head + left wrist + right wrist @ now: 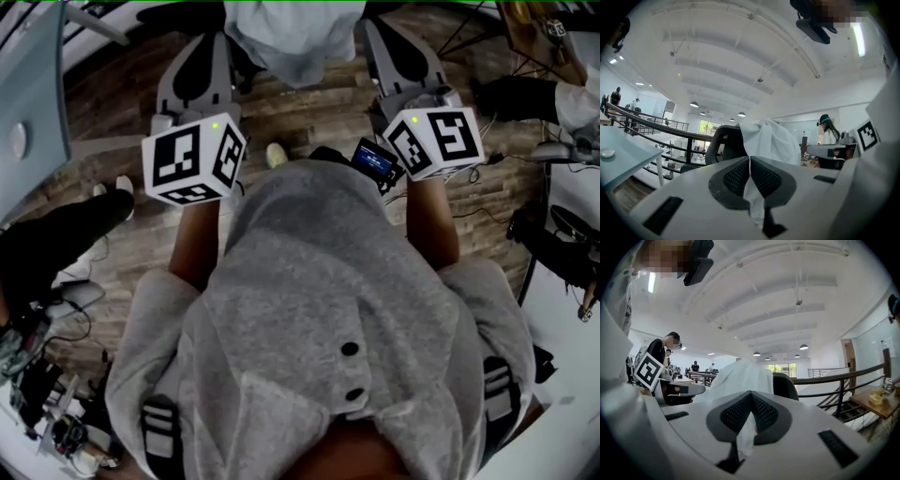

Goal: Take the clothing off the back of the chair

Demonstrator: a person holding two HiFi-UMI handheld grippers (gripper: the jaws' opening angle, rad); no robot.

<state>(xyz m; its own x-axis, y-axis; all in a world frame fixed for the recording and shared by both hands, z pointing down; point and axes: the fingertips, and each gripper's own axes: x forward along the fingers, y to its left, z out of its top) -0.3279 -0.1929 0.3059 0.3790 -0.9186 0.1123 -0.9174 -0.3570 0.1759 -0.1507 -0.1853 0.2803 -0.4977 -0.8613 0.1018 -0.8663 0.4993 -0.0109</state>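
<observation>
A white garment (295, 37) hangs between my two grippers at the top of the head view. In the left gripper view the white garment (771, 140) drapes over the back of a black mesh chair (723, 145). My left gripper (750, 161) is shut, with a fold of the white cloth pinched between its pads. The right gripper view shows the same garment (740, 378) covering the chair back (785, 386). My right gripper (750, 397) is shut on another fold of it. From above, the left gripper (217, 37) and right gripper (377, 37) flank the cloth.
A glass-topped table (28, 94) stands at the left, and a dark railing (656, 127) runs behind it. Another person's dark leg (56, 244) and cables lie on the wooden floor at the left. Stairs with a railing (843, 380) are at the right. People stand at desks in the background.
</observation>
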